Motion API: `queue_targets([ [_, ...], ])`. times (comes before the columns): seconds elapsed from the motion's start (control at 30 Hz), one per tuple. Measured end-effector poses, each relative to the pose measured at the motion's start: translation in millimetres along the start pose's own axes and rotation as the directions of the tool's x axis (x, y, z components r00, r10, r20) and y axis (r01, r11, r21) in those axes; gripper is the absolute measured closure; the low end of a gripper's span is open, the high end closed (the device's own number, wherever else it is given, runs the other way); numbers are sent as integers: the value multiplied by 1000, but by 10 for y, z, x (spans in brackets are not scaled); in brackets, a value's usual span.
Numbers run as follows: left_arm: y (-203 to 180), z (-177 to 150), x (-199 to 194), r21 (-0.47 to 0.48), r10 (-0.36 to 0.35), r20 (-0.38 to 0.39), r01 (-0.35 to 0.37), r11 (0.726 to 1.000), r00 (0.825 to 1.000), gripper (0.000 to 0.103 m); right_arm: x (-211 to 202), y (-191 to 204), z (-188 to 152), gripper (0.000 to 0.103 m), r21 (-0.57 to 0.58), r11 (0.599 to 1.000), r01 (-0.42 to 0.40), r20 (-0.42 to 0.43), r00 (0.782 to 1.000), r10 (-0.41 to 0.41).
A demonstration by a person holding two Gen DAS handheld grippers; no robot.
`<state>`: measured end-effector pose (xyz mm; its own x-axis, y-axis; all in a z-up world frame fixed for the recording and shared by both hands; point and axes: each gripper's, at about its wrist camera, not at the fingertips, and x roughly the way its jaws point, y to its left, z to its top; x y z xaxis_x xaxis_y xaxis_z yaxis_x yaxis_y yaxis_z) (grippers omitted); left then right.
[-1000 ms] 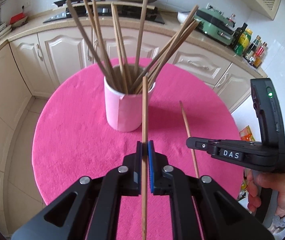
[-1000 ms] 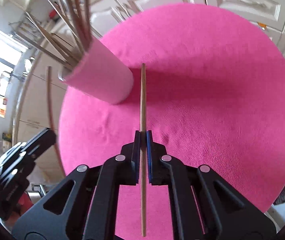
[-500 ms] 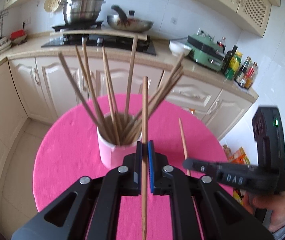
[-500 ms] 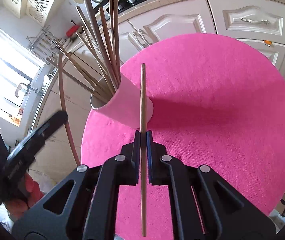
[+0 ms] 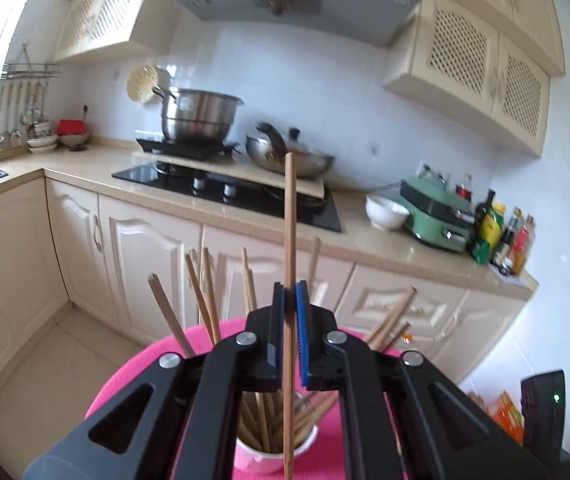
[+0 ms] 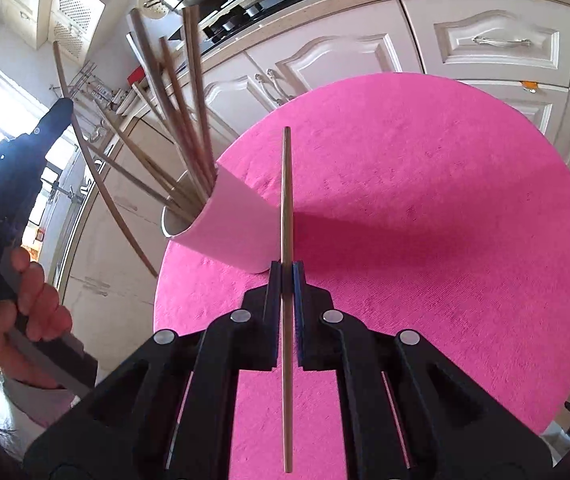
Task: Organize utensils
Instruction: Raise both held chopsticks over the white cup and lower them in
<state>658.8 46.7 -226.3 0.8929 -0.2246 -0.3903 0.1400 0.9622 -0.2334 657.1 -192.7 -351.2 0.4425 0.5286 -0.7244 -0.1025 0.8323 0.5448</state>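
Note:
A pale pink cup (image 6: 237,228) holding several wooden chopsticks (image 6: 189,120) stands on a round pink table (image 6: 425,208). My left gripper (image 5: 290,300) is shut on one chopstick (image 5: 289,224), held upright right above the cup (image 5: 273,454), with its lower end near the cup's mouth. My right gripper (image 6: 286,276) is shut on another chopstick (image 6: 286,200), held above the table just right of the cup. The left gripper (image 6: 17,168) and the hand holding it show at the left of the right wrist view.
Behind the table runs a kitchen counter (image 5: 365,216) with a hob, a steel pot (image 5: 197,116), a wok, a white bowl (image 5: 387,212), a green appliance and bottles. Cream cabinets (image 6: 485,40) stand close behind the table.
My left gripper has risen and tilted up, bringing its chopstick upright over the cup. My right gripper has drawn back a little from the cup; both stay shut.

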Motion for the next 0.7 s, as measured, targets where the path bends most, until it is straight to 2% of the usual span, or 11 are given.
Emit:
queue_targets([
  [0.37,-21,8,218,-16,67,99,-66,998,993,97,-18,-107,200,97,13,1000,-15,77,997,14],
  [0.7,-9,-200,417,4,113,80,-114,993,990,97,-19,-78,421,97,1,1000,-32,148,989,31],
])
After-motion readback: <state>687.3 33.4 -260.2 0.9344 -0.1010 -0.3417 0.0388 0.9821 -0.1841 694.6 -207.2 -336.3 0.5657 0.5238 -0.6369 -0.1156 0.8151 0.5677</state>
